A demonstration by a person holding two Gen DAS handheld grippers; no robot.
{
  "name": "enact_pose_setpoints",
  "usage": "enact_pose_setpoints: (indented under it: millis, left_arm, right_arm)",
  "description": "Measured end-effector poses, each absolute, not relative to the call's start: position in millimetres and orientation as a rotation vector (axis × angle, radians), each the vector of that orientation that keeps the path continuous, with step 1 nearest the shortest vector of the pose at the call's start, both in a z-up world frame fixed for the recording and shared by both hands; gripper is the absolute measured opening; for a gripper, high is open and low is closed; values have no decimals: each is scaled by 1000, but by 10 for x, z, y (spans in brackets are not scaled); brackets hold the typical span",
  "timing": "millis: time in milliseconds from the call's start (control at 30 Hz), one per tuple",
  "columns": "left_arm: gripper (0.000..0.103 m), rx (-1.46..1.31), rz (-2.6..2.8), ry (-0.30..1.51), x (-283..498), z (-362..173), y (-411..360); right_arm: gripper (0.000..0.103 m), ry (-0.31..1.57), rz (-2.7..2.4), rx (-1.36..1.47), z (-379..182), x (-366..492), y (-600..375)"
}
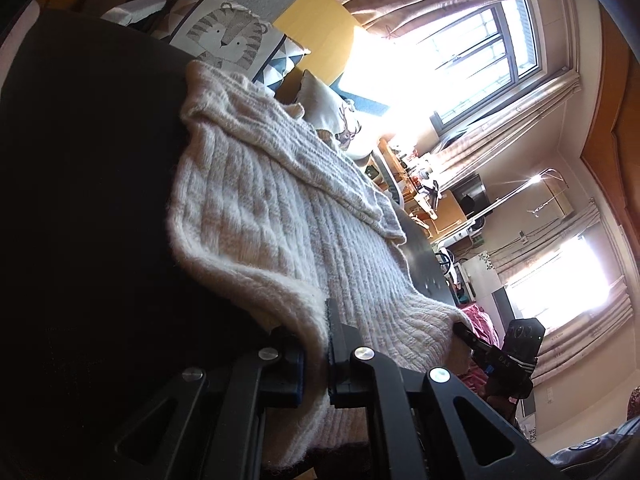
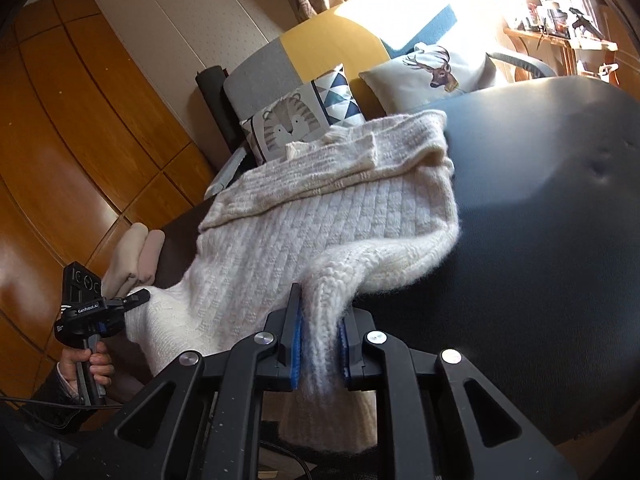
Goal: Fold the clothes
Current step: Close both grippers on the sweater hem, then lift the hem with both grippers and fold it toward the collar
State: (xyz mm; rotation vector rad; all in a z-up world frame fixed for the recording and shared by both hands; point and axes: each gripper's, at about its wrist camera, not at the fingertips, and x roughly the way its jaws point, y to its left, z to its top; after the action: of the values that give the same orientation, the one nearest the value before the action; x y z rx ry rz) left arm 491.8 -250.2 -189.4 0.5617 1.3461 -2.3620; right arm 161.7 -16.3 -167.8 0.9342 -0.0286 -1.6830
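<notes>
A: Where was the sweater?

B: Spread over the dark table, its hem pinched between both jaws: left gripper, right gripper.

A: Handling?

B: Probably soft, floppy, stretchy; hem corners looked the best hold.

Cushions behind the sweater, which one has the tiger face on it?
The tiger cushion, the one with blue triangles along its side, directly behind the cream knit sweater. The deer cushion beside it shows an antlered head instead.
</notes>
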Motion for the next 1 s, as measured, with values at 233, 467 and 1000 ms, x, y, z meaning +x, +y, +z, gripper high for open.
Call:
enact_pose_setpoints:
  millis: [233, 467, 1000]
  left_arm:
    - [6, 456, -2380, 1336, 4907, -1704, -2628]
    - [6, 396, -2419, 1312, 4991, -1543, -2550]
    - [6, 397, -2480, 1254, 5365, -1254, -2075]
  right_arm:
    - [15, -65, -1709, 878, -1497, 1523, -190]
    - [15, -65, -1680, 818, -1304, 1613, -67]
    - [4, -60, -1636, 779, -1101, 1615, 309]
